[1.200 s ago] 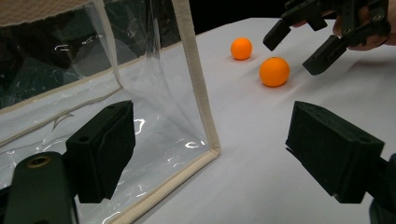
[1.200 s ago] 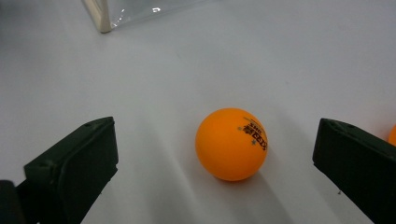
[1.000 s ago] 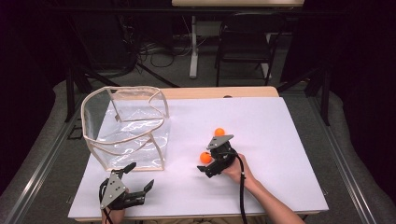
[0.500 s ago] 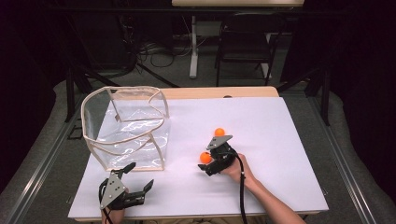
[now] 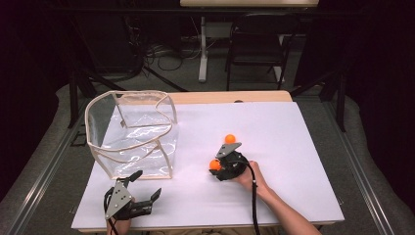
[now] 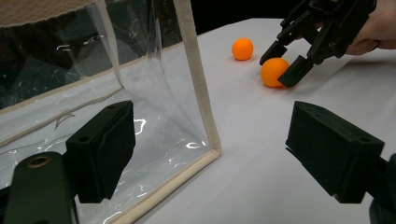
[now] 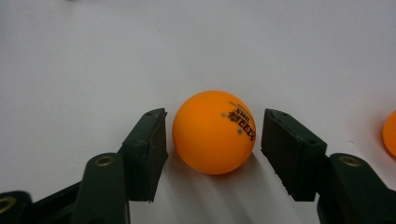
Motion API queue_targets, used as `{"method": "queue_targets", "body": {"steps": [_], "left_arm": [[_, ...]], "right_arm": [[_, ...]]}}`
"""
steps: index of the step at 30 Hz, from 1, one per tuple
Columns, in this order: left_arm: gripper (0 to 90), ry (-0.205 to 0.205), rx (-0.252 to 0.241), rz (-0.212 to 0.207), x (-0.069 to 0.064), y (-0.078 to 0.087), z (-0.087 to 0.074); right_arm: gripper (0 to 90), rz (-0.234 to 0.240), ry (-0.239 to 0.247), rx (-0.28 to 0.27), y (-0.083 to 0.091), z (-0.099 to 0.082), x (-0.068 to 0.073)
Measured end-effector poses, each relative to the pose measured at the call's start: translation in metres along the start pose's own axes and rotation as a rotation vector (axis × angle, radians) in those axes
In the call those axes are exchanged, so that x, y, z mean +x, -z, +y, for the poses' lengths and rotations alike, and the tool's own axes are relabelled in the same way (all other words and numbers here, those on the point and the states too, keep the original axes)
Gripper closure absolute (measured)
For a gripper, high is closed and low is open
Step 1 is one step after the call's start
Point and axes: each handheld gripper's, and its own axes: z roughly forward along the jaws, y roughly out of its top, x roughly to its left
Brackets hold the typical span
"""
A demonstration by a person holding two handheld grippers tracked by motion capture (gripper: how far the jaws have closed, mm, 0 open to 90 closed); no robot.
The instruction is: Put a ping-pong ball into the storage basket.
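Your right claw [image 5: 217, 165] sits low on the white desk [image 5: 293, 147], right of centre in the high view, with its jaws set around the nearer orange ball [image 7: 214, 132]; those jaws have just been closing, and in the right gripper view the ball lies between the two pads with a thin gap on each side, so the pads do not yet press on it; the claw is narrow but holds nothing. The ball rests on the desk with its printed mark turned up and to the right in that view; in the left gripper view the same ball [image 6: 274, 72] shows between the tips of your right claw [image 6: 285, 60]. A second orange ball [image 5: 230, 138] lies just beyond the claw on the desk, apart from the first; its edge shows at the right border of the right gripper view.

Your left claw [image 5: 147, 183] rests at the near left corner of the desk, jaws wide and nothing between them; it points toward the clear plastic bag [image 5: 132, 137] with the beige trim, which stands open and upright on the left half of the desk; in the left gripper view the bag's near corner [image 6: 201, 112] stands just ahead of the left pad.
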Motion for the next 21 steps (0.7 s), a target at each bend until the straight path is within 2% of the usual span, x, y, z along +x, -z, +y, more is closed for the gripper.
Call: {"method": "queue_targets", "body": {"steps": [8,14,21], "left_arm": [[15.7,0.001,0.004,-0.004,-0.0002,-0.0001,0.0000],[15.7,0.002,0.003,-0.005,-0.0003,-0.0002,0.0000],[15.7,0.002,0.000,-0.005,-0.0002,0.0002,0.0000]], "right_arm": [[49.8,-0.002,0.009,0.004,-0.0005,-0.0002,-0.0002],[50.6,-0.005,0.013,-0.002,0.0003,-0.0004,-0.0004],[50.7,-0.005,0.027,-0.034,0.0067,0.0012,0.0005]]}}
